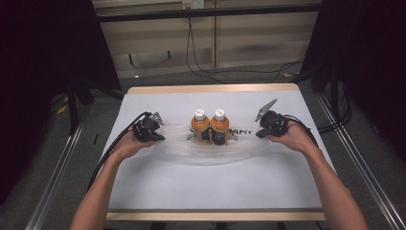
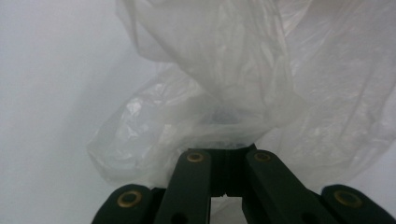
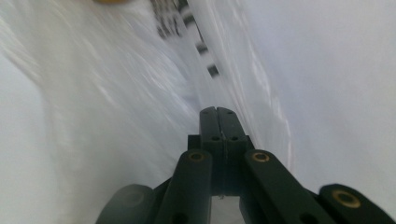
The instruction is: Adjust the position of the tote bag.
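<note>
1. From the high view I saw 2 orange bottles (image 1: 210, 125) with white caps standing side by side, touching, at the table's centre, inside a clear plastic bag (image 1: 206, 151) that lay spread on the white table (image 1: 210, 187).
2. My left gripper (image 1: 154, 130) sat at about 9 o'clock from the bottles, at the bag's left end, with its cable trailing back along the forearm.
3. In the left gripper view its jaws stood pressed together, pinching a bunched fold of the bag (image 2: 219, 93); the film billowed up and away from the tips toward 12 o'clock.
4. My right gripper (image 1: 262, 132) sat at about 3 o'clock from the bottles, at the bag's right end, its grey plate tilted up toward 11 o'clock.
5. In the right gripper view its jaws were also clamped tight, with the bag's film (image 3: 140, 84) stretched past them; I could not tell exactly how much film lay between the tips.
6. Black print on the bag (image 3: 187, 28) ran toward 12 o'clock there, blurred.
7. Both hands rested low on the table.
</note>
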The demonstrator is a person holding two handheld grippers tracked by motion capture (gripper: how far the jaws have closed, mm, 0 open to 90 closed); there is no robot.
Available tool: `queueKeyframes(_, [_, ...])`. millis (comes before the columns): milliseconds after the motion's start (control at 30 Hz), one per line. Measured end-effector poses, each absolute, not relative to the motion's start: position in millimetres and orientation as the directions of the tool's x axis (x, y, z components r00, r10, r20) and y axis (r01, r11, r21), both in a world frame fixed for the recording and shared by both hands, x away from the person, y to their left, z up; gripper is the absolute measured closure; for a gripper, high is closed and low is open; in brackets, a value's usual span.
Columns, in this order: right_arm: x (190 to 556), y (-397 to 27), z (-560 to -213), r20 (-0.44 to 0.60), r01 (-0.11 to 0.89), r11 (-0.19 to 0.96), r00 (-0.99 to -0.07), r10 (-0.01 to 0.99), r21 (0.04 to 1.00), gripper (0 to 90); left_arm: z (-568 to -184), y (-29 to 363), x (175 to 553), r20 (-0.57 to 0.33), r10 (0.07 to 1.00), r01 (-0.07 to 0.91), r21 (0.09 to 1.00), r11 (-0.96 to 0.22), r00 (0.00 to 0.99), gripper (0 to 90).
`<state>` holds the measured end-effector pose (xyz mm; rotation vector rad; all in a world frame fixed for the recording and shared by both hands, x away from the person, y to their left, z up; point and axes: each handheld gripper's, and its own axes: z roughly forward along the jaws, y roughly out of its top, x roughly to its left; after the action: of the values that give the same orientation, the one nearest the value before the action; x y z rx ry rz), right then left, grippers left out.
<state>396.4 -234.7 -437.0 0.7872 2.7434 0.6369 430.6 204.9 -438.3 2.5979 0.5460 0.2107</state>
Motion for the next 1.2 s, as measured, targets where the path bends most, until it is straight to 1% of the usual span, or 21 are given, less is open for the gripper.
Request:
queueKeyframes(33, [396.4,-234.7,-437.0,-0.086,0.452,0.763,-0.833,0.546,0.462,90.0,-438.3,204.9,430.6,0.051,0.414,0.341,0.48,-0.808,0.909,89.6])
queueKeyframes(67, [394.0,-234.4,-434.7,-0.078,0.457,0.752,-0.83,0.553,0.475,90.0,-436.7,207.7,428.2,0.038,0.415,0.341,0.504,-0.793,0.909,89.6])
queueKeyframes(167, [390.0,-236.8,-424.6,-0.055,0.427,0.71,-0.836,0.546,0.56,90.0,-431.1,214.5,417.7,0.008,0.433,0.344,0.595,-0.727,0.901,89.3])
queueKeyframes(200, [390.0,-236.8,-424.6,-0.055,0.427,0.71,-0.836,0.546,0.56,90.0,-431.1,214.5,417.7,0.008,0.433,0.344,0.595,-0.727,0.901,89.3])
queueKeyframes(267, [388.0,-236.4,-416.0,-0.028,0.413,0.666,-0.837,0.546,0.621,90.0,-427.7,216.9,412.2,0.019,0.437,0.332,0.623,-0.709,0.899,88.7])
queueKeyframes(400, [385.1,-230.1,-408.5,-0.012,0.4,0.644,-0.843,0.537,0.652,90.0,-417.1,225.9,401.6,-0.013,0.448,0.326,0.703,-0.631,0.894,88.4])
queueKeyframes(433, [384.9,-228.0,-407.0,-0.012,0.396,0.639,-0.845,0.535,0.66,90.0,-417.1,225.9,401.6,-0.013,0.448,0.326,0.703,-0.631,0.894,88.4])
queueKeyframes(500, [384.9,-223.9,-404.3,0.005,0.39,0.621,-0.849,0.528,0.68,90.0,-408.5,227.2,393.6,-0.033,0.446,0.312,0.76,-0.57,0.895,88.5])
queueKeyframes(533, [385.1,-221.4,-403.1,0.016,0.389,0.607,-0.85,0.527,0.693,90.0,-408.5,227.2,393.6,-0.033,0.446,0.312,0.76,-0.57,0.895,88.6])
queueKeyframes(567, [385.1,-221.4,-403.1,0.016,0.389,0.607,-0.85,0.527,0.693,90.0,-405.0,226.4,391.1,-0.033,0.432,0.296,0.776,-0.557,0.901,88.6])
queueKeyframes(600, [386.1,-216.2,-400.8,0.038,0.389,0.584,-0.852,0.522,0.713,90.0,-399.1,222.5,386.1,-0.057,0.413,0.279,0.818,-0.502,0.909,90.0])
queueKeyframes(633, [386.1,-216.2,-400.8,0.038,0.389,0.584,-0.852,0.522,0.713,90.0,-399.1,222.5,386.1,-0.057,0.413,0.279,0.818,-0.502,0.909,90.0])
queueKeyframes(667, [387.8,-210.7,-399.4,0.066,0.398,0.547,-0.847,0.527,0.736,90.0,-395.0,214.0,383.5,-0.075,0.412,0.28,0.84,-0.464,0.908,90.0])
queueKeyframes(700, [387.8,-210.7,-399.4,0.066,0.398,0.547,-0.847,0.527,0.736,90.0,-395.0,214.0,383.5,-0.075,0.412,0.28,0.84,-0.464,0.908,90.0])
queueKeyframes(767, [390.1,-199.6,-398.4,0.072,0.387,0.547,-0.857,0.51,0.742,90.0,-396.1,190.0,379.3,-0.066,0.384,0.263,0.832,-0.489,0.921,90.0])
queueKeyframes(800, [390.1,-199.6,-398.4,0.072,0.387,0.547,-0.857,0.51,0.742,90.0,-396.1,190.0,379.3,-0.066,0.384,0.263,0.832,-0.489,0.921,90.0])
queueKeyframes(833, [393.3,-188.6,-400.9,0.064,0.388,0.573,-0.862,0.503,0.722,90.0,-398.9,178.3,377.9,-0.062,0.365,0.253,0.827,-0.503,0.929,90.0])
queueKeyframes(1000, [402.2,-171.4,-411.1,0.068,0.399,0.604,-0.866,0.495,0.69,90.0,-413.8,138.2,380.1,-0.054,0.293,0.214,0.81,-0.547,0.955,90.0])
queueKeyframes(1067, [404.4,-172.7,-414.9,0.074,0.416,0.604,-0.858,0.508,0.679,90.0,-418.2,120.1,383.3,-0.06,0.28,0.213,0.801,-0.559,0.958,90.0])
queueKeyframes(1133, [405.5,-173.4,-416.3,0.069,0.413,0.609,-0.86,0.506,0.677,90.0,-419.6,113.1,382.7,-0.061,0.28,0.214,0.801,-0.56,0.958,90.0])
queueKeyframes(1200, [407.5,-173.3,-419.0,0.075,0.417,0.605,-0.858,0.508,0.679,90.0,-422.6,99.0,381.4,-0.042,0.267,0.198,0.782,-0.59,0.963,90.0])
